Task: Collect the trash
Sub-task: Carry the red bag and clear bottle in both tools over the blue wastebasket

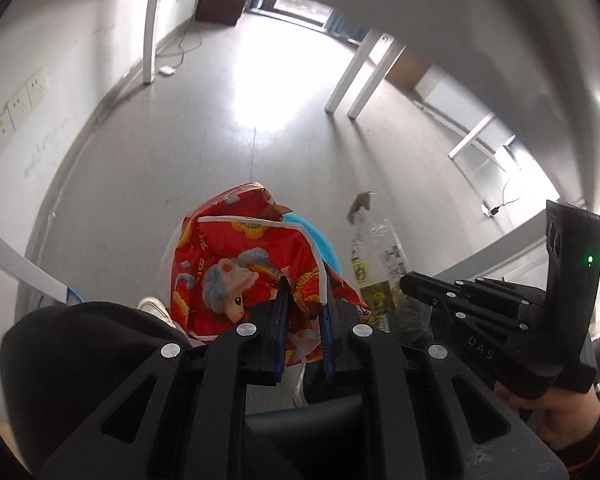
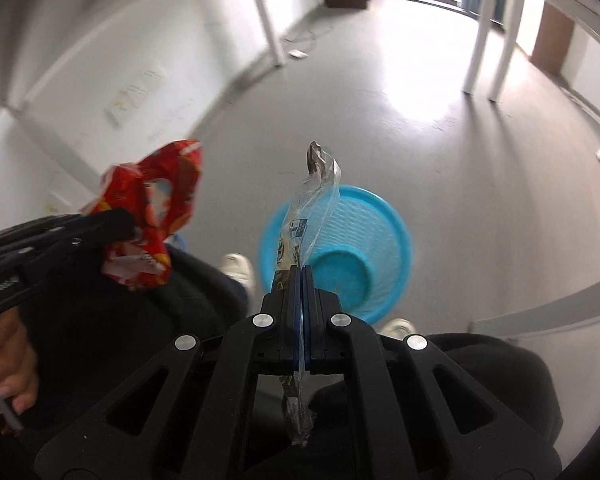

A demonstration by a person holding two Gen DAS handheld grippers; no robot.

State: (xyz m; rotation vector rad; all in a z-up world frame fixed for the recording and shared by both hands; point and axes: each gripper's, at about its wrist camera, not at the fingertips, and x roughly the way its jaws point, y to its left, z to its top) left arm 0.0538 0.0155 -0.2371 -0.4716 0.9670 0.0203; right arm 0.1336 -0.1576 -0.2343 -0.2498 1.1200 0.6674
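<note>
Two wrappers held, none binned yet.
Left tool grips red bag; right tool clamps clear wrapper above blue basket.

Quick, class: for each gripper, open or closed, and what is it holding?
Left gripper: closed on the red printed wrapper.
Right gripper: closed on the clear plastic wrapper, above the blue basket.

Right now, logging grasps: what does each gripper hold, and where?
Left gripper: red wrapper, by its lower edge. Right gripper: clear wrapper, pinched near its lower part.
</note>
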